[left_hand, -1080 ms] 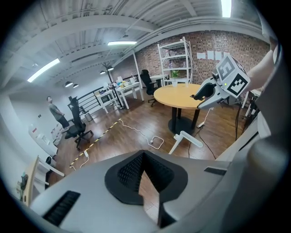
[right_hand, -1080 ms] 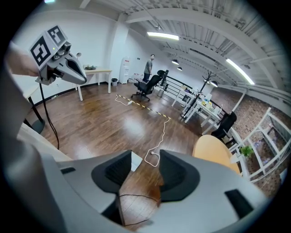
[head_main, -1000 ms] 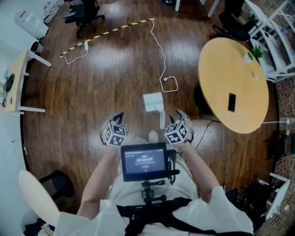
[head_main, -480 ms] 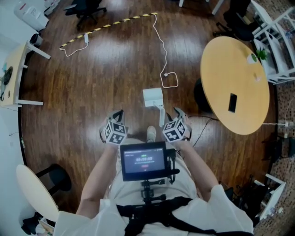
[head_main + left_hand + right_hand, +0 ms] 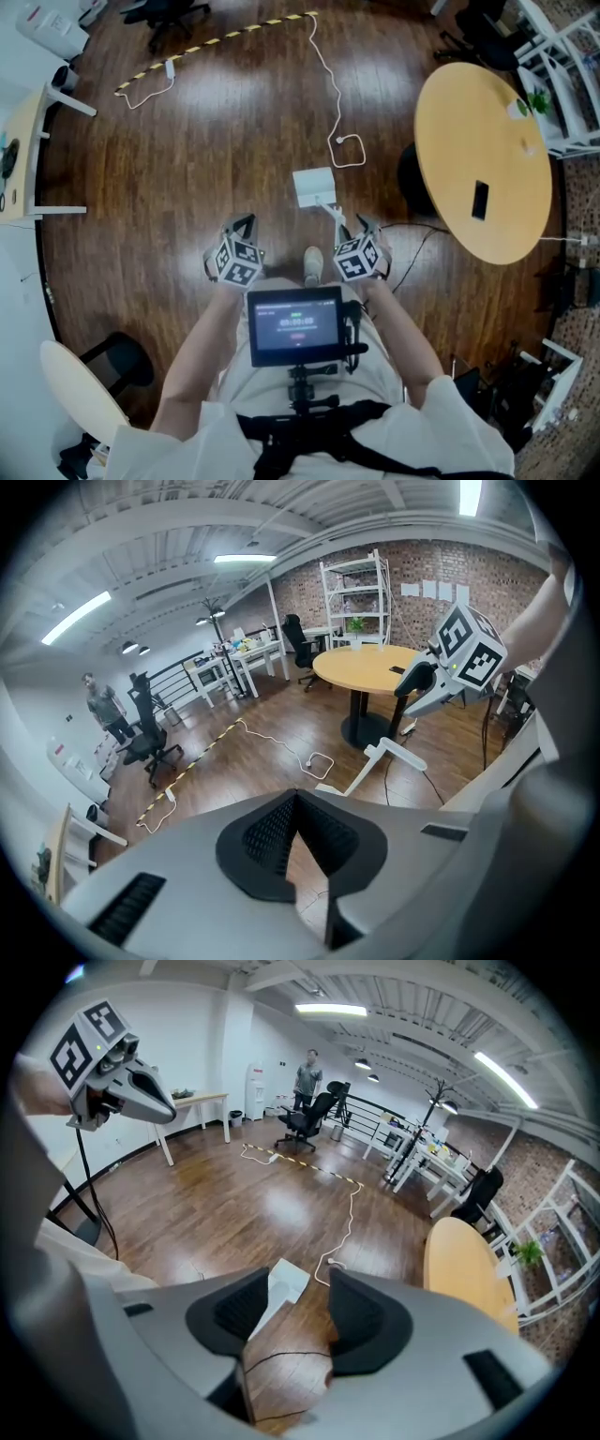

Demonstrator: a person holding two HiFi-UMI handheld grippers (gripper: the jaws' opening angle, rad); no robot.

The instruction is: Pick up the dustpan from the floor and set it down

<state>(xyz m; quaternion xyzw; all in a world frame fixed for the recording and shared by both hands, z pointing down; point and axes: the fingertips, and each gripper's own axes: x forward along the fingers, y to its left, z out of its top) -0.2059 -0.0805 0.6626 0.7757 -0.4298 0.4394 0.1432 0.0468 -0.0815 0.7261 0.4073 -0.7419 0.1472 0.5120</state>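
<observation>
**A:** Fingers first, quick.

**B:** Right gripper (image 5: 298, 1288): black ribbed pads (image 5: 242, 1312) stand apart and have just been opening wider. The long handle of the white plastic dustpan (image 5: 313, 187) shows in the gap, but the pads don't press on it. Left gripper (image 5: 296, 797): pads (image 5: 267, 836) meet at the tips, nothing between them.

**A:** Where's the dustpan?

**B:** Flat on the floor, right in front of the person. Pan end points away, handle runs back toward the right gripper. Can't tell whether that gripper touches the handle.

**A:** Any writing?

**B:** Black-and-white square markers on each gripper's cube (image 5: 235, 262), patterns only, no words. Small dark screen (image 5: 294, 326) on the chest mount shows a line of digits, too small to read.

**A:** Surface, room?

**B:** Glossy dark-brown wooden plank floor (image 5: 187, 169). Thin white cable (image 5: 339, 140) snakes across it and ends in a loop just beyond the pan. Yellow-and-black striped strip (image 5: 225, 42) lies farther off. Round light-wood table (image 5: 459, 141) at the right, with a flat black rectangle (image 5: 480, 199) on it and a small green plant (image 5: 536, 101) at its far edge. Red brick wall (image 5: 487, 569), white shelving rack (image 5: 356, 592), black office chairs (image 5: 305, 1115), and a person standing (image 5: 307, 1071) by the far chairs.
</observation>
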